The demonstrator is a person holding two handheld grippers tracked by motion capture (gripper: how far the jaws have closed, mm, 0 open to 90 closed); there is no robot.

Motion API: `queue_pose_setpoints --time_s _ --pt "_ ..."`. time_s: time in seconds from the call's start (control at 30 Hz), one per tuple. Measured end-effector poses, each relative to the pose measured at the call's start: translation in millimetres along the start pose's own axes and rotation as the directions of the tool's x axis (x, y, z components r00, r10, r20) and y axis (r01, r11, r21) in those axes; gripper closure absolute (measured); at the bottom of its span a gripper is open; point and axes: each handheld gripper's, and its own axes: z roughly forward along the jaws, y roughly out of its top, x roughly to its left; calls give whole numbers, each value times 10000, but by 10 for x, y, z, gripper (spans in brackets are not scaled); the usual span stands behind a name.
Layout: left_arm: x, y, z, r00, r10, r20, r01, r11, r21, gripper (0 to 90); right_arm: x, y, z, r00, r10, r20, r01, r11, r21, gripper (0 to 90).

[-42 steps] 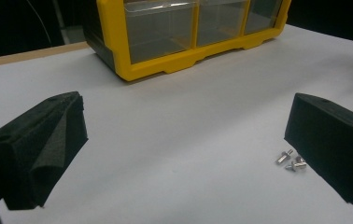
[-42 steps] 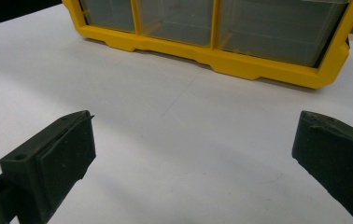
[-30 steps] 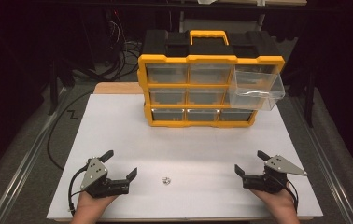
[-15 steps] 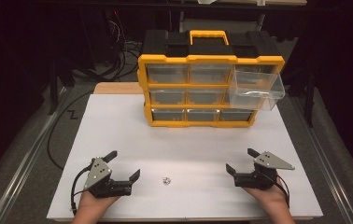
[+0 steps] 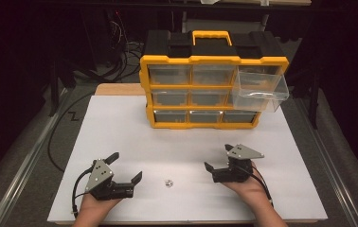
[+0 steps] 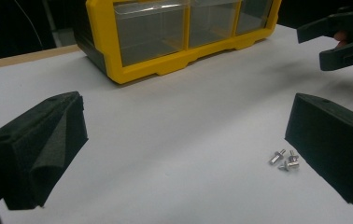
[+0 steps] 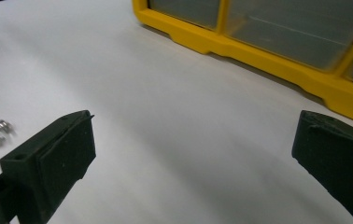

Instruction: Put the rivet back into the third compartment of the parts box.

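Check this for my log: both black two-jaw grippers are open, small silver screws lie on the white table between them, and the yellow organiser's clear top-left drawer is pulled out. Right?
Not quite. The pulled-out clear plastic drawer is at the top right of the yellow and black drawer organiser, as the high view shows. The rest holds: left gripper and right gripper are open, small silver screws between them.

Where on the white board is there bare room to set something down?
The widest bare patch runs between the yellow organizer and the two claws. The board's far-left area beside the organizer is bare too. It is tighter between the left claw and right claw, where the small screws lie, and under the open drawer.
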Motion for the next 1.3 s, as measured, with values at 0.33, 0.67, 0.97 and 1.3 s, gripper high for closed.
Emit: queue_pose_setpoints --time_s 0.33,0.67,0.97,1.3 --pt "2 2 -4 10000 -39 -5 38 10000 -87 2 280 191 348 9960 -233 -866 238 9997 46 1" --pt "3 3 -16 10000 -34 29 35 9999 -165 3 558 314 589 9831 -228 -1817 300 9989 368 41" --pt "4 6 -24 9999 -45 98 48 9997 -243 2 743 363 696 9629 -191 -2690 387 9970 677 206" --pt "-2 7 -30 9999 14 151 -10 9997 -226 3 837 347 683 9187 -543 -3911 1113 9860 1245 628"
